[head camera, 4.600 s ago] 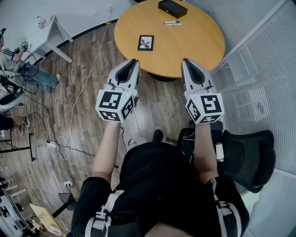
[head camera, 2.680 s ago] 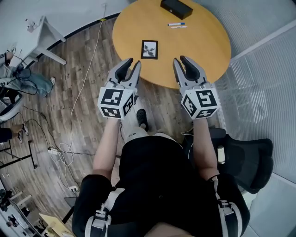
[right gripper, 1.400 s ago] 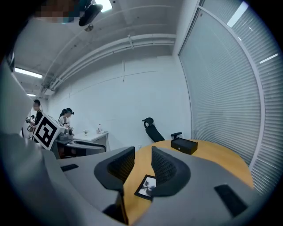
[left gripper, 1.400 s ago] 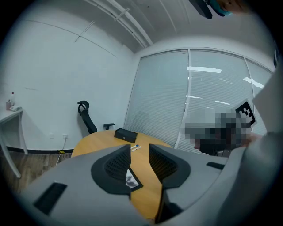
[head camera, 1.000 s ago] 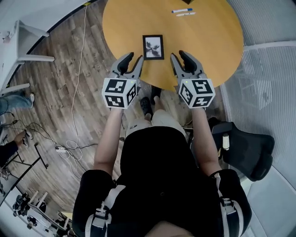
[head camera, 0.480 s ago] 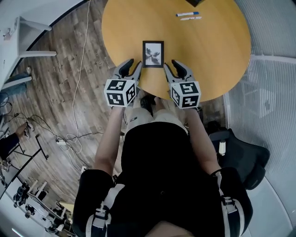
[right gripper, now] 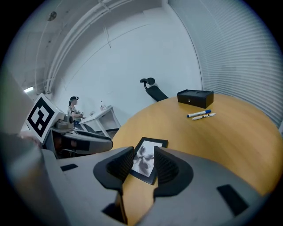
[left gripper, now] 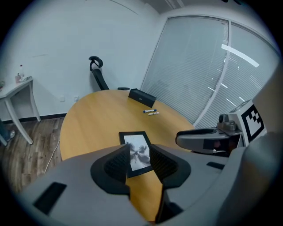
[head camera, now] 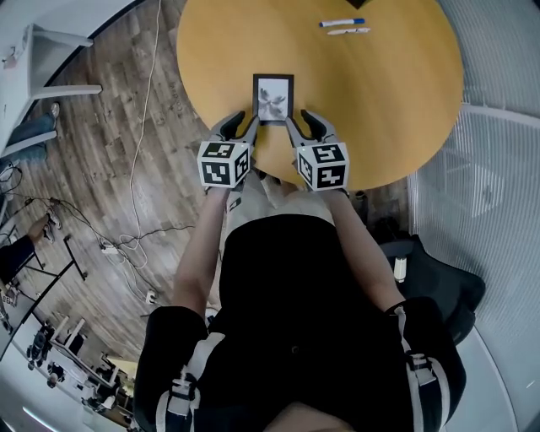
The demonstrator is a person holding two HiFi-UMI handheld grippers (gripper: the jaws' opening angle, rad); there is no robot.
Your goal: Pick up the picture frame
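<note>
One small, black-edged rectangular picture frame holding a grey-toned print is seen lying flat on the round light-wood table, just ahead of both sets of fingers and not gripped by either. Its near edge is flanked by the inner finger of the left gripper and the inner finger of the right gripper; whether either touches a corner cannot be told. In each gripper view the frame is seen through the gap between that gripper's fingers, which are spread apart with nothing pinched. The right gripper's jaws have just been opening, with only the frame's surface showing beyond them. Compared with a second ago, both grippers have been brought down and forward, from short of the table edge to the frame's near end. The approach is therefore judged nearly done, and the closing on the frame's edges is judged still to come. Because the frame lies flush on the wood, an edge will probably have to be caught or tipped. Well beyond the fingertips, two marker pens and a black rectangular box are left untouched.
</note>
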